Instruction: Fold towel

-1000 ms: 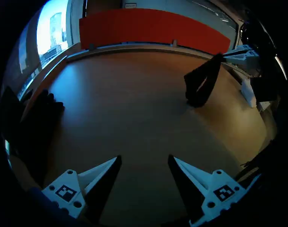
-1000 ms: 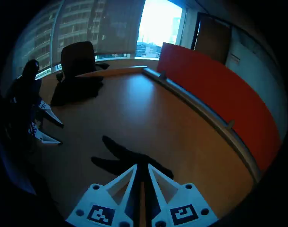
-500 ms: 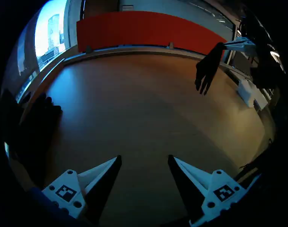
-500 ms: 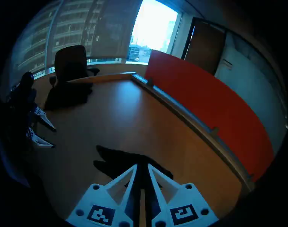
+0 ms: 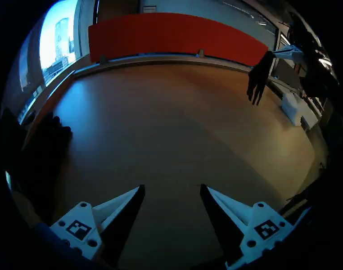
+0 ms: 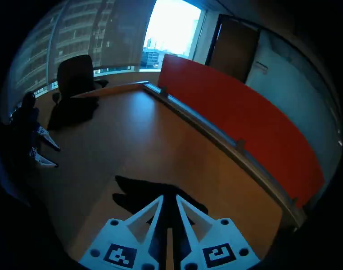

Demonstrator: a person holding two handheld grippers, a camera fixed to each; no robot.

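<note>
A dark towel point(image 5: 258, 83) hangs in the air above the wooden table point(image 5: 171, 126), at the upper right of the left gripper view. My right gripper point(image 5: 286, 51) pinches its top edge there. In the right gripper view the towel point(image 6: 142, 195) droops just past the fingertips, with my right gripper point(image 6: 169, 198) shut on it. My left gripper point(image 5: 171, 189) stands open low over the table's near side, nothing between its fingers. It also appears small at the left of the right gripper view, as the left gripper point(image 6: 43, 146).
A red partition point(image 5: 171, 33) runs along the table's far edge. A dark office chair point(image 6: 74, 87) stands at the table's end by the windows. White boxes point(image 5: 295, 108) lie beyond the table's right edge. A dark shape point(image 5: 41, 148) sits at the left.
My right gripper has raised the towel off the table; it now hangs free, higher and farther right. The left gripper has stayed in place, still open.
</note>
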